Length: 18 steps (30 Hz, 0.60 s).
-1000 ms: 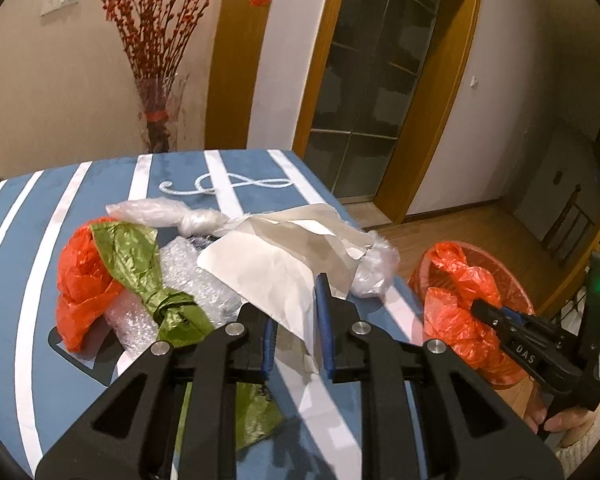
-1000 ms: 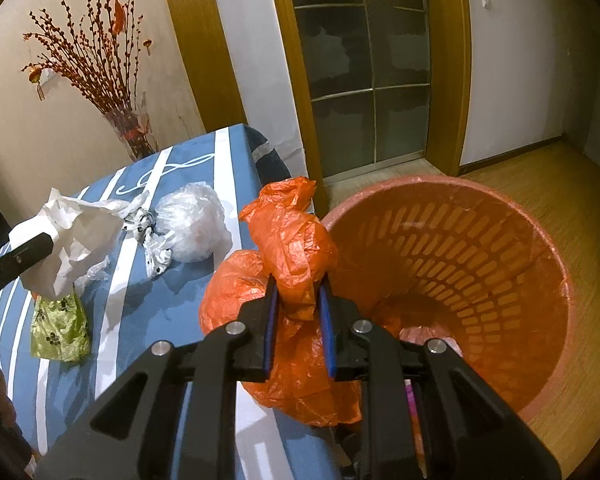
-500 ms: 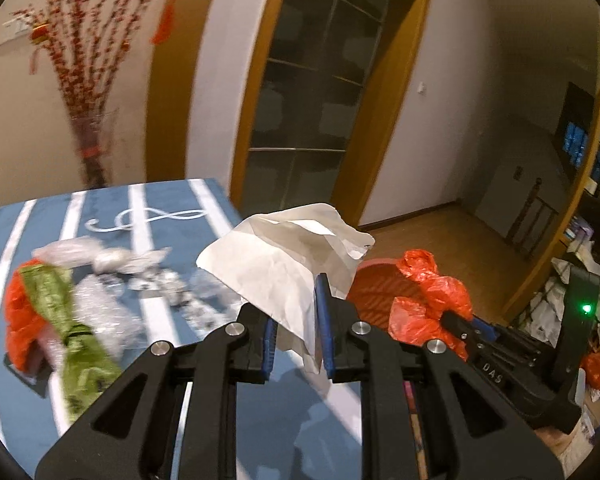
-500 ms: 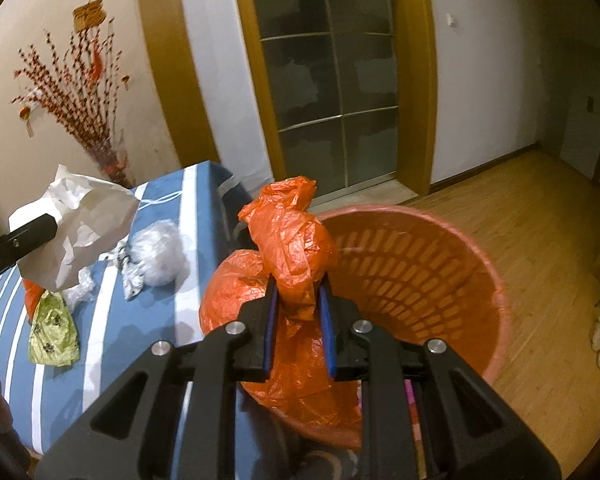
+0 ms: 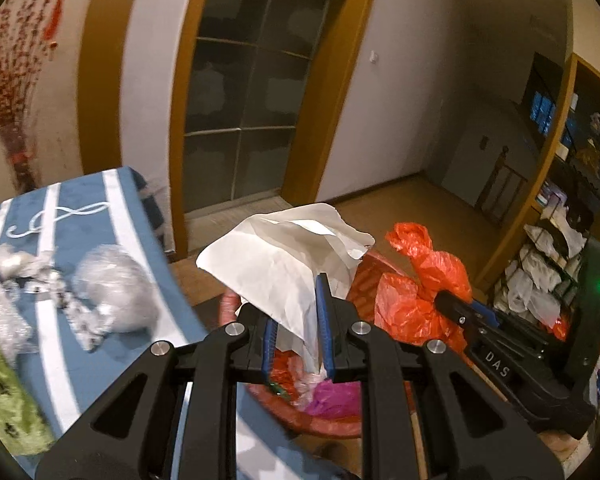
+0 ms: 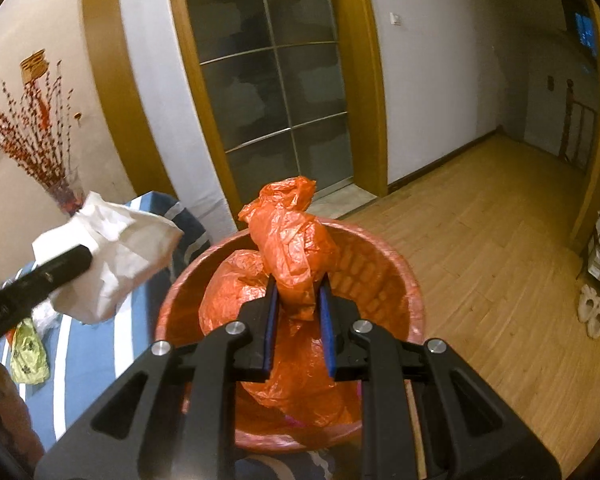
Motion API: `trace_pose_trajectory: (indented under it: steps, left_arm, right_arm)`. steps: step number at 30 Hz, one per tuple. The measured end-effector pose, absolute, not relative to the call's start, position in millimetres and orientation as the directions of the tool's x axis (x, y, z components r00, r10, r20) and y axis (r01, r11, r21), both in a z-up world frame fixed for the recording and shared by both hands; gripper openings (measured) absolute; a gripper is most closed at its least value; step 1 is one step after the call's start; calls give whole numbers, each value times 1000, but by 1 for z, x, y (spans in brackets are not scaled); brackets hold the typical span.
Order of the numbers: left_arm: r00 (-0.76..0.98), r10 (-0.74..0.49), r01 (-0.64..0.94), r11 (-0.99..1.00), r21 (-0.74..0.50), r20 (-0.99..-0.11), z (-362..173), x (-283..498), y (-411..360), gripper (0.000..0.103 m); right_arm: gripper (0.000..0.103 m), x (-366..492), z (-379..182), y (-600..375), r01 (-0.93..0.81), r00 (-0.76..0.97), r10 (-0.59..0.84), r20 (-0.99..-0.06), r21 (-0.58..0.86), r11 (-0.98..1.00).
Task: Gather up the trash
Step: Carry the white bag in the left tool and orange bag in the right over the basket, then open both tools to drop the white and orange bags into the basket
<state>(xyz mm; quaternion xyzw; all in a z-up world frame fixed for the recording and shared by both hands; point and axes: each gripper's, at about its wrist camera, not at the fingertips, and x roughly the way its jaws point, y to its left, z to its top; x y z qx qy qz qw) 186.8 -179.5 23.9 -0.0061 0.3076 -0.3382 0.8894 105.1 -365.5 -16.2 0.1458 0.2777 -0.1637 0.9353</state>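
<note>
Both hands have swung off the blue striped surface (image 5: 112,216) toward the orange basket (image 5: 236,304): through the left wrist camera, the left tool (image 5: 298,328) is clenched on a crumpled white paper bag (image 5: 276,264) held above the basket's near rim, clear plastic wads (image 5: 116,292) left behind. Through the right wrist camera, the right tool (image 6: 299,324) grips an orange plastic bag (image 6: 292,248) directly over the basket (image 6: 384,264), paper bag (image 6: 112,256) hovering at left.

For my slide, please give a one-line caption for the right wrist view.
Right gripper holds a crumpled orange plastic bag over the round orange plastic basket.
</note>
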Motion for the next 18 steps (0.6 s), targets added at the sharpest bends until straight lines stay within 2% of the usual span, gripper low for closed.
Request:
trace_pose_trajectory:
  steps: [16, 18]
  left_arm:
    - [515, -604, 617, 754, -226, -609, -6, 196, -223, 18]
    - [505, -603, 613, 754, -235, -618, -8, 199, -224, 19]
  right_arm:
    - [20, 116, -32, -401, 413, 786, -214, -580, 236, 880]
    - [22, 117, -33, -402, 408, 789, -207, -579, 241, 881]
